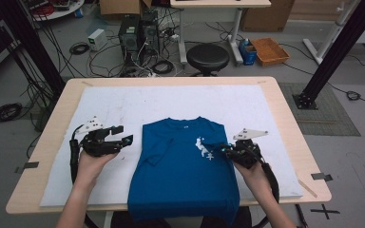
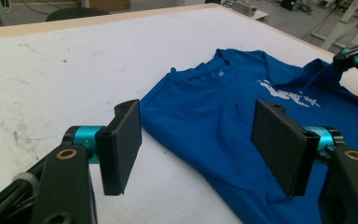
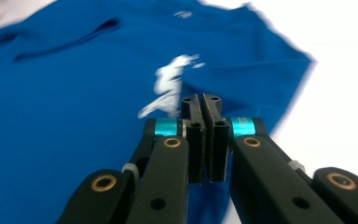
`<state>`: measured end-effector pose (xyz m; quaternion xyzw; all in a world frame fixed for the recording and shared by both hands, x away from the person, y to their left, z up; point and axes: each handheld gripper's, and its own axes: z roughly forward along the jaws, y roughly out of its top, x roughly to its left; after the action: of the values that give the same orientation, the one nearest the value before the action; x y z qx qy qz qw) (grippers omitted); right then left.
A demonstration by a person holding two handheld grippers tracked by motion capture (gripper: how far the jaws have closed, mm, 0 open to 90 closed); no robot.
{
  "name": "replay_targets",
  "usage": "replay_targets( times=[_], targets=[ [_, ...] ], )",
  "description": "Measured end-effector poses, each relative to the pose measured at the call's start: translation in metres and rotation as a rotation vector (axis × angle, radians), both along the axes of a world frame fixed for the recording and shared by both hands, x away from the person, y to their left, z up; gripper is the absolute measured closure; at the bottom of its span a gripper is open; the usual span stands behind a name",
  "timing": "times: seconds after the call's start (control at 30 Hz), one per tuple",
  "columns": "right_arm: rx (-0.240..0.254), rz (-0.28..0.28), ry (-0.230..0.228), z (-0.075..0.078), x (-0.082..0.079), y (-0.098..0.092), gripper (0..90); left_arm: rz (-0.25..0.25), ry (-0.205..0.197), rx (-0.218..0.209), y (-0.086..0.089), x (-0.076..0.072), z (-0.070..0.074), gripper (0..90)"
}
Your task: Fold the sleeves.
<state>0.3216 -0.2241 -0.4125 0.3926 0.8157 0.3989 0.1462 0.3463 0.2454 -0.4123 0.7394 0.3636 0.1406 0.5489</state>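
On the worktop (image 1: pixel 271 102), high view: blue T-shirt (image 1: pixel 183 166) lies flat at centre, hem near.
Left gripper view: left claw (image 2: pixel 196 140) released, just left of the shirt.
Right gripper view: right claw (image 3: pixel 204 112) clenched on the shirt's right sleeve fabric.

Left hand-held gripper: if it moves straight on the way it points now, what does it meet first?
Probably the blue T-shirt: the open left hand-held gripper points at its near sleeve.
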Motion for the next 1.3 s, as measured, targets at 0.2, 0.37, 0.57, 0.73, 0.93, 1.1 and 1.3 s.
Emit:
replay_targets(
  times=[0.2, 0.37, 0.57, 0.73, 0.93, 1.1, 1.3],
  targets=[
    [-0.118, 0.147, -0.002, -0.008, -0.018, 0.020, 73.8, -0.003, 0.002, -0.006, 0.000, 0.000, 0.000, 33.5],
    [-0.060, 0.147, -0.064, 0.005, -0.023, 0.009, 72.2, -0.003, -0.009, -0.027, 0.000, -0.001, 0.001, 33.5],
    [-0.034, 0.015, -0.100, 0.005, -0.017, -0.007, 72.3, 0.000, -0.010, -0.023, -0.002, -0.001, 0.001, 33.5],
    [-0.106, 0.042, -0.120, -0.003, -0.019, 0.008, 72.8, -0.001, -0.006, -0.019, -0.004, -0.001, 0.001, 33.5],
    [-0.213, 0.046, -0.085, -0.018, -0.012, 0.024, 88.6, 0.005, -0.004, -0.018, -0.003, -0.001, 0.001, 33.5],
    [-0.220, 0.084, -0.091, -0.016, -0.023, 0.025, 90.0, 0.005, 0.001, -0.019, -0.003, 0.000, 0.000, 33.5],
    [-0.195, 0.060, -0.121, -0.011, -0.031, 0.019, 76.0, 0.000, 0.002, -0.016, -0.005, 0.000, 0.000, 33.5]
  ],
)
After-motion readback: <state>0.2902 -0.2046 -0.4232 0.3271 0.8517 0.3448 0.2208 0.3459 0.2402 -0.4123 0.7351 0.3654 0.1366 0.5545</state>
